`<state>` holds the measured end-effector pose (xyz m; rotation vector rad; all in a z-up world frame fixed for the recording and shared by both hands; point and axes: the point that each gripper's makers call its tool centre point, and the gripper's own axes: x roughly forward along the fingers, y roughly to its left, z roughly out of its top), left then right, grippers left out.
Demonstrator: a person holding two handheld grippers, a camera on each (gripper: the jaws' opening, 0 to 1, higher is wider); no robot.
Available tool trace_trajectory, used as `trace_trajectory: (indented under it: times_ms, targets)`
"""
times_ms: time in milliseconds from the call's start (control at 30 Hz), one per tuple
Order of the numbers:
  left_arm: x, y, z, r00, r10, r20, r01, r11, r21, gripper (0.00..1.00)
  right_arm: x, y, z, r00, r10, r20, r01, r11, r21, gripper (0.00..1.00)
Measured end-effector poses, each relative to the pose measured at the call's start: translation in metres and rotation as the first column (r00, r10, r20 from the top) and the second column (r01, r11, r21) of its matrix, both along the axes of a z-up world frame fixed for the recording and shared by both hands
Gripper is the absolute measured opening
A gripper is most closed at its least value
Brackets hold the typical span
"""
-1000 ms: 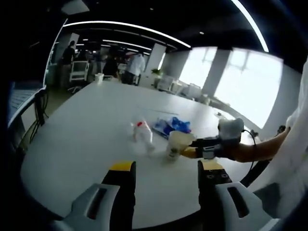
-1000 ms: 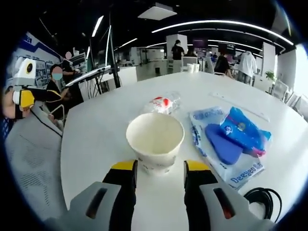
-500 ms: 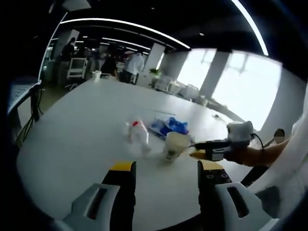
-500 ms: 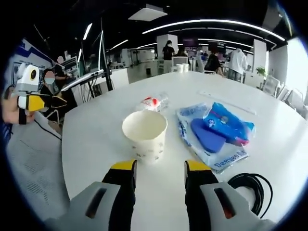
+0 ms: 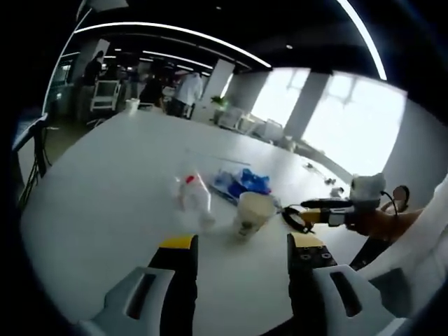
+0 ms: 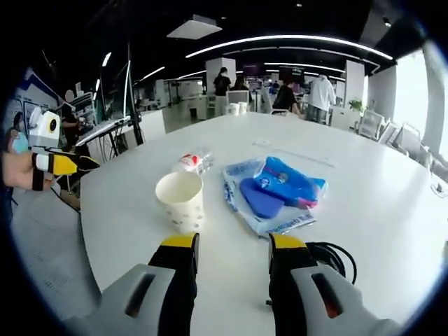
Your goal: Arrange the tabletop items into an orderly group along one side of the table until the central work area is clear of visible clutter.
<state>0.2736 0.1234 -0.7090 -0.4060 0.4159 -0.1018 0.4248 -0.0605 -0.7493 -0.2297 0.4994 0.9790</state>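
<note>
A white paper cup stands upright on the white table. Behind it lies a small clear bottle with a red cap. To the cup's right in the right gripper view lies a clear bag holding blue items. A black coiled cable lies just past my right gripper, which is open and holds nothing. My left gripper is open too, off the table's near side. In the left gripper view the right gripper comes in from the right, beside the cup.
Several people stand by desks and chairs at the far end of the room. Small cups sit at the table's far edge. The left gripper, held in a hand, comes in at the left of the right gripper view.
My right gripper has pulled back from the paper cup, which now stands farther ahead; the cable has come into its view. The left gripper view has shifted slightly.
</note>
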Motion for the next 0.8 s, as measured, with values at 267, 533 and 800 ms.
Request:
trace_trajectory:
  times_ms: [267,533,800]
  targets:
    - [0.017,0.002,-0.002,1.000,-0.006,0.005,0.006,0.999,-0.038,0.47,0.002,-0.034,0.009,0.996,-0.093,0.012,0.093,0.996,0.009,0.36]
    - [0.031,-0.001,-0.004,1.000,-0.018,0.014,0.019,0.997,-0.071,0.46,-0.001,-0.071,0.009,0.982,-0.187,0.014,0.187,0.982,-0.001,0.36]
    - [0.045,-0.011,-0.006,0.998,-0.064,0.012,0.065,0.995,-0.073,0.46,-0.007,-0.100,0.011,0.965,-0.263,0.019,0.263,0.965,-0.001,0.36]
